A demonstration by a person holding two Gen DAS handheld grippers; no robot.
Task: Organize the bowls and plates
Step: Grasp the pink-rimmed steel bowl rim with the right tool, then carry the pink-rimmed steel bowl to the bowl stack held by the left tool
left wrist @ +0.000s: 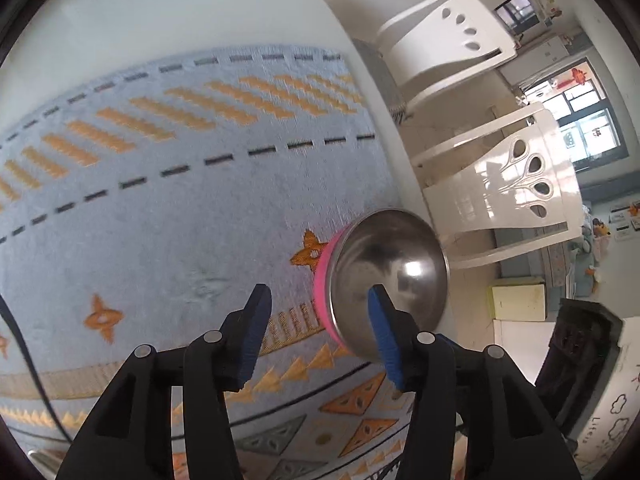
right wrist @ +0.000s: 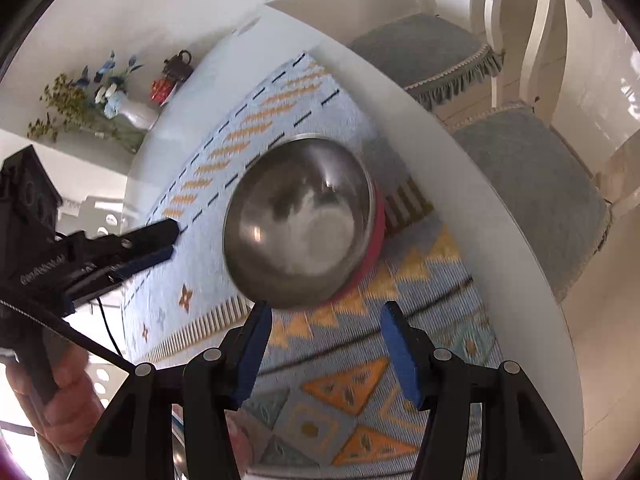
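Note:
A steel bowl with a pink outer band (left wrist: 390, 276) (right wrist: 298, 220) sits on the blue patterned mat (left wrist: 180, 208) (right wrist: 352, 340) near the table's edge. My left gripper (left wrist: 318, 332) is open, its right finger in front of the bowl's near rim, nothing between the pads. It also shows in the right wrist view (right wrist: 160, 244), left of the bowl. My right gripper (right wrist: 324, 348) is open and empty, just short of the bowl's near side.
The white table (right wrist: 472, 168) ends close behind the bowl. Two white chairs with grey cushions (right wrist: 532, 184) (left wrist: 496, 200) stand beyond the edge. A vase of flowers (right wrist: 120, 108) and a dark teapot (right wrist: 178, 62) stand at the table's far end.

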